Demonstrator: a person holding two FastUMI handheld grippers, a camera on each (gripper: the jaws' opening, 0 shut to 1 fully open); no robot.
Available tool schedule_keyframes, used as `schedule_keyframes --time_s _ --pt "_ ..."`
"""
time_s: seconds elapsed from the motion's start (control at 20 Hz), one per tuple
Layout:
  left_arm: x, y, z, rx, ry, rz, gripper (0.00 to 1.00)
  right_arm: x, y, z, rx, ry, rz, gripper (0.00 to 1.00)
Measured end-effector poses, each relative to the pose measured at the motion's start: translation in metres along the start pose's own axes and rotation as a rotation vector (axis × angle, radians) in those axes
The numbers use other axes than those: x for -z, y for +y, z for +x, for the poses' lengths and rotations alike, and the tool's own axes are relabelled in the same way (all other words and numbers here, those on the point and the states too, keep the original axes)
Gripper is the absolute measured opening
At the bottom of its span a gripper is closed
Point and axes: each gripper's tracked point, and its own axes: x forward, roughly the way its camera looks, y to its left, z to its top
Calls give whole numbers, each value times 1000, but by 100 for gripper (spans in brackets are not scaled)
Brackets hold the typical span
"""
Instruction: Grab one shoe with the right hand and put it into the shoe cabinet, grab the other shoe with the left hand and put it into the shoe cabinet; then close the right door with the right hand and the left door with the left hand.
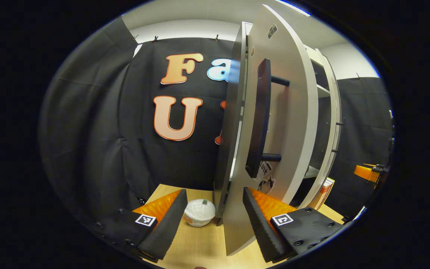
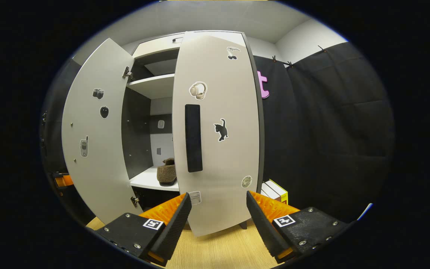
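Observation:
In the right gripper view a brown fuzzy shoe (image 2: pixel 166 172) rests on the white lower shelf (image 2: pixel 147 181) inside the shoe cabinet. The right door (image 2: pixel 218 157), with a black handle (image 2: pixel 193 138), stands nearly closed right in front of my open right gripper (image 2: pixel 217 224). The left door (image 2: pixel 95 138) is swung wide open. In the left gripper view that left door (image 1: pixel 282 123) appears almost edge-on, its black handle (image 1: pixel 261 116) facing me. My left gripper (image 1: pixel 213 228) is open, and the door's lower edge sits between its fingers, nearer the right finger (image 1: pixel 259 228).
A white round bowl-like object (image 1: pixel 199 212) sits on the wooden floor (image 1: pixel 196 246) left of the door. A yellow-edged box (image 2: pixel 276 190) leans beside the cabinet's right side. The other gripper's orange body (image 1: pixel 368 172) shows far right past the cabinet shelves (image 1: pixel 321 112).

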Motion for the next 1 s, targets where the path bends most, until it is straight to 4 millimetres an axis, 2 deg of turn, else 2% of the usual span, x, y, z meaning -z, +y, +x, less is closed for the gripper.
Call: schedule_keyframes --time_s 0.4,0.55,0.6,0.65,1.0 --pt "0 -5 2 -7 3 4 99 -1 -8 -7 -2 -6 -5 92" --pt "1 -22 1 19 5 12 94 -1 -12 -9 -5 -7 -7 92" --pt "2 -29 2 29 7 12 96 -1 -14 -9 -6 -8 -5 92" --pt "3 -36 1 40 10 10 94 -1 -16 -8 -7 -10 -3 92" --pt "7 -84 17 104 25 16 94 -7 -34 0 -35 -22 13 92"
